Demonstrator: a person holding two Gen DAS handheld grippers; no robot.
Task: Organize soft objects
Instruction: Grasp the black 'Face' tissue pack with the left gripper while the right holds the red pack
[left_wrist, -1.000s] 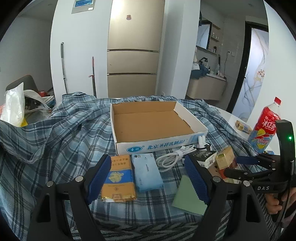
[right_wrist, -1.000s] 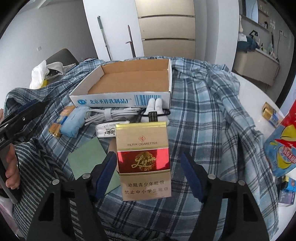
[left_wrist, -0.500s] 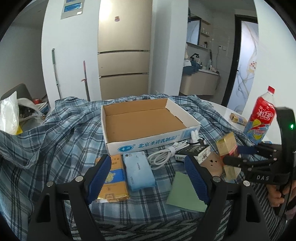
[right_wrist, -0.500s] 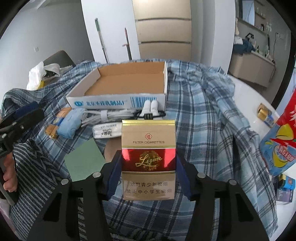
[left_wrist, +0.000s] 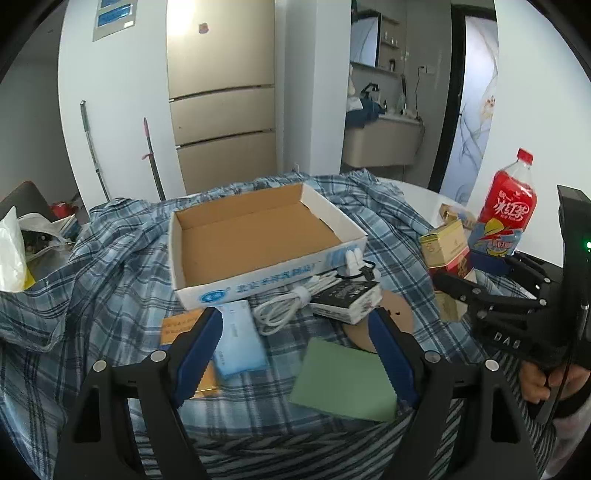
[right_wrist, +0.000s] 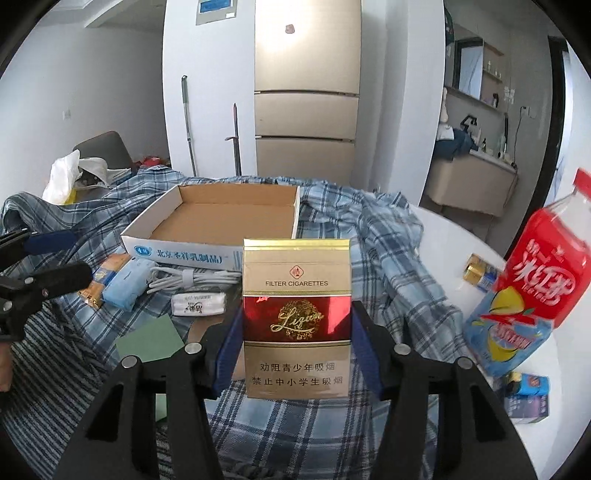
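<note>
My right gripper (right_wrist: 295, 354) is shut on a gold and red cigarette pack (right_wrist: 296, 314) and holds it upright above the plaid cloth; the pack also shows in the left wrist view (left_wrist: 445, 245). My left gripper (left_wrist: 295, 347) is open and empty, low over a light blue tissue pack (left_wrist: 236, 341), an orange pack (left_wrist: 177, 325) and a green card (left_wrist: 345, 376). The open cardboard box (left_wrist: 258, 236) lies behind them with nothing in it; it also shows in the right wrist view (right_wrist: 221, 218).
A coiled white cable (left_wrist: 291, 302) and a black and white packet (left_wrist: 347, 299) lie by the box front. A red drink bottle (right_wrist: 532, 288) stands right on the white table, with small boxes (right_wrist: 528, 395). A blue plaid cloth (left_wrist: 92, 266) covers the table.
My right gripper closed on the cigarette pack and lifted it up off the cloth. My left gripper stayed open and tilted up a little.
</note>
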